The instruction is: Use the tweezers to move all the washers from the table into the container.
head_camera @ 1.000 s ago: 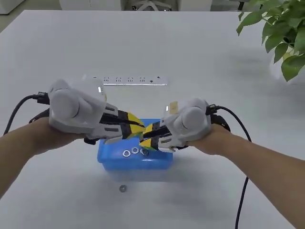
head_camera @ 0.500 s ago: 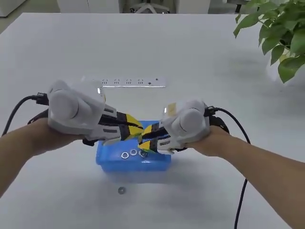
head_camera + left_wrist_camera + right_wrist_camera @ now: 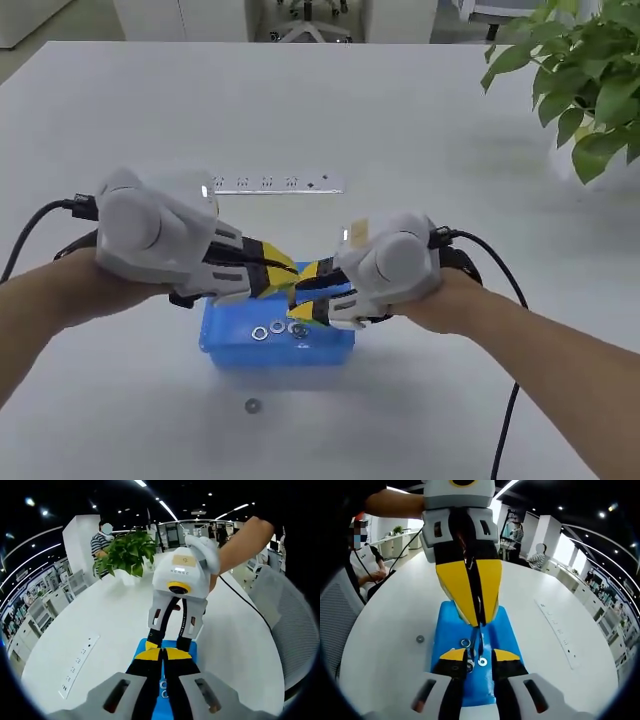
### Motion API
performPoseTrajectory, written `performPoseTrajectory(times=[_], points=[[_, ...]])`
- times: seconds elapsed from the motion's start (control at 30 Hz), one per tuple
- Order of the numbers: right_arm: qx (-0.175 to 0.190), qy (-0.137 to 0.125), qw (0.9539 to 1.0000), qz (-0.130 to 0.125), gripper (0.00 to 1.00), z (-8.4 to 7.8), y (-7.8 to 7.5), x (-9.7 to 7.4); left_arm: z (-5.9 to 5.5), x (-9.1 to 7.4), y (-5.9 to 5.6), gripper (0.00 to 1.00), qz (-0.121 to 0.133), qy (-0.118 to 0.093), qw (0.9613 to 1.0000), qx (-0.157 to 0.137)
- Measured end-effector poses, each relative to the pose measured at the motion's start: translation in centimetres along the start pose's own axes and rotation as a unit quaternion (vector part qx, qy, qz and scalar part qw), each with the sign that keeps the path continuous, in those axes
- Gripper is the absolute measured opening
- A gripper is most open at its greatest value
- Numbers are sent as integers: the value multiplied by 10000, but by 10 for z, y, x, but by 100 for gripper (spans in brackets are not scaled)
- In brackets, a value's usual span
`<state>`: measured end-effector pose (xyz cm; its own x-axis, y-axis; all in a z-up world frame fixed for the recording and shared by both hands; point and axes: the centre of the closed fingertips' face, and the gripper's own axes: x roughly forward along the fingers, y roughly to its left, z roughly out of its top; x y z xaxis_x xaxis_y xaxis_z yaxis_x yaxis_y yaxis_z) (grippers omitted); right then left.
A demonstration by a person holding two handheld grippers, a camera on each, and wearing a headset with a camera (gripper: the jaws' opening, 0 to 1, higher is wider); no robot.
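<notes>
A blue container [image 3: 225, 343] sits on the white table and holds three washers [image 3: 277, 328]. One more washer [image 3: 252, 405] lies on the table just in front of it, also the washer [image 3: 420, 639]. My left gripper [image 3: 288, 277] hovers over the container, shut on thin dark tweezers [image 3: 477, 641] that point down into the container [image 3: 451, 630]. My right gripper [image 3: 306, 303] meets it tip to tip. Its jaws stand a little apart on either side of the tweezers' legs, right gripper [image 3: 480, 656]. In the left gripper view my left gripper [image 3: 163, 655] has its yellow tips together.
A white power strip [image 3: 265, 184] lies behind the container. A potted plant [image 3: 585, 85] stands at the far right of the table. Black cables trail from both grippers. People are in the room beyond the table.
The head camera has tilted, so the picture has shifted. Both grippers stay over the container and the washers lie where they were.
</notes>
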<state>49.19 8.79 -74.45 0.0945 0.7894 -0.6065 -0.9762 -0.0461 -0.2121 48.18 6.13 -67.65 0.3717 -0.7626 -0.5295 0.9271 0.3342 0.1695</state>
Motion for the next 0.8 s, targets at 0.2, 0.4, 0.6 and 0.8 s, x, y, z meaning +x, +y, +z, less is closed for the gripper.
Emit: performPoseTrajectory(times=[0.2,0.4,0.6,0.8], points=[[145,52,9998,-146,26,3,-1,-11,8,-6,-4,4,6,-39,10000,-14],[169,78,9994,-284,28,6,0,-23,13,-12,-7,4,32,-39,10000,-18],[378,145,9982,-436,32,4,2,-37,18,-21,-11,4,74,-19,10000,4],[482,232,9973,-498,37,1,11,-46,25,-33,-15,4,118,-53,9999,20]])
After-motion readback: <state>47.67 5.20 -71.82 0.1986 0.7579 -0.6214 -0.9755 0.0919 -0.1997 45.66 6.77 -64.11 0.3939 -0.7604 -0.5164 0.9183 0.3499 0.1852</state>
